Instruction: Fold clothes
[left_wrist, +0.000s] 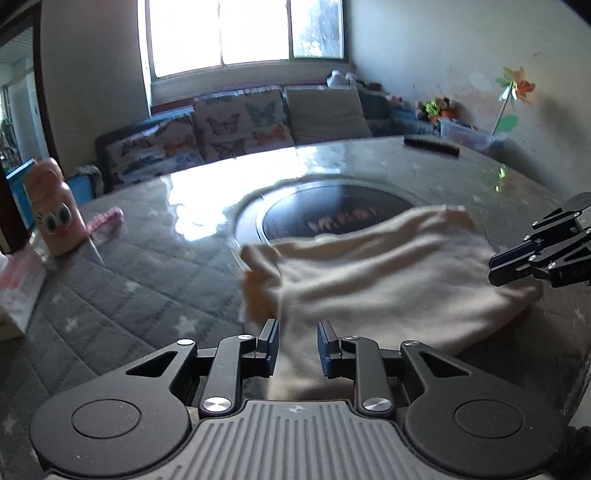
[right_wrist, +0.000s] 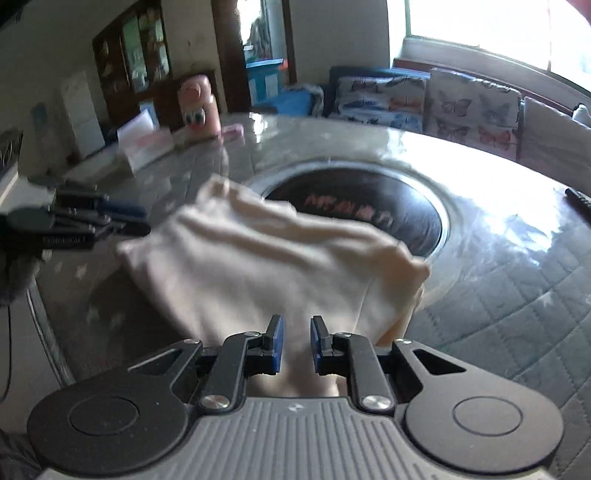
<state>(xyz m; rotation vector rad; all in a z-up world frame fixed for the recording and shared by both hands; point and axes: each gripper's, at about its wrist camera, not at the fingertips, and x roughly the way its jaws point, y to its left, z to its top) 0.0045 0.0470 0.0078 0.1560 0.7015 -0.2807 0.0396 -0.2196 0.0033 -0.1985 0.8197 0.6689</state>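
A cream garment lies folded and bunched on the round table, partly over the dark centre disc. Its near edge rises into my left gripper, whose narrow-set blue pads are shut on the cloth. In the right wrist view the same garment runs up between the pads of my right gripper, shut on its other near edge. A shadow under the garment's left side shows it lifted a little. Each gripper shows in the other view: the right gripper at the cloth's right end, the left gripper at its left corner.
The table wears a grey quilted cover with stars. A pink cartoon bottle, a pink item and a plastic packet stand at the left. A dark remote lies at the far edge. A cushioned sofa sits behind.
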